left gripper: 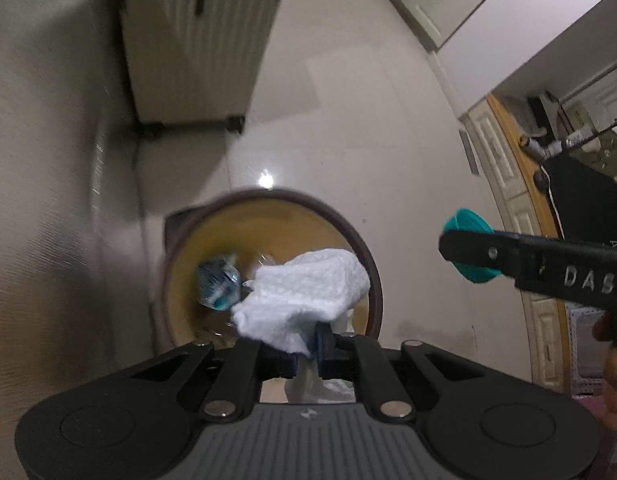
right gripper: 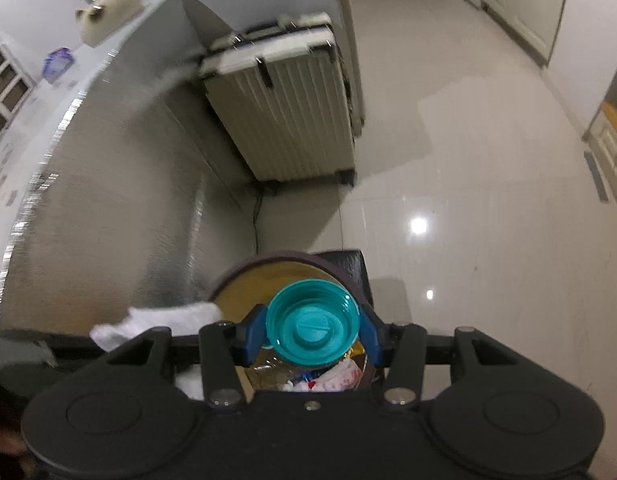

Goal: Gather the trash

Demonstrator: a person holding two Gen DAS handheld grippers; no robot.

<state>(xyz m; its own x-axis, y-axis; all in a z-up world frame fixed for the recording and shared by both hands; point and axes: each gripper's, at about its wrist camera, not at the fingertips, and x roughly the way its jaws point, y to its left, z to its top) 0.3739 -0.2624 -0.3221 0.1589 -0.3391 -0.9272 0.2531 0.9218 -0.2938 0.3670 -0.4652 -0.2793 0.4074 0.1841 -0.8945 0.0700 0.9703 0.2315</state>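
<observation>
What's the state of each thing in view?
Left gripper: shut on tissue.
Tissue: crumpled, held over the bin.
Right gripper: shut on cap.
Cap: held over the bin, inside facing the camera.
Bin: open, trash inside.
Suitcase: upright, closed.

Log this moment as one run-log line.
left gripper: shut on tissue | right gripper: shut on teal lid | both over bin
</observation>
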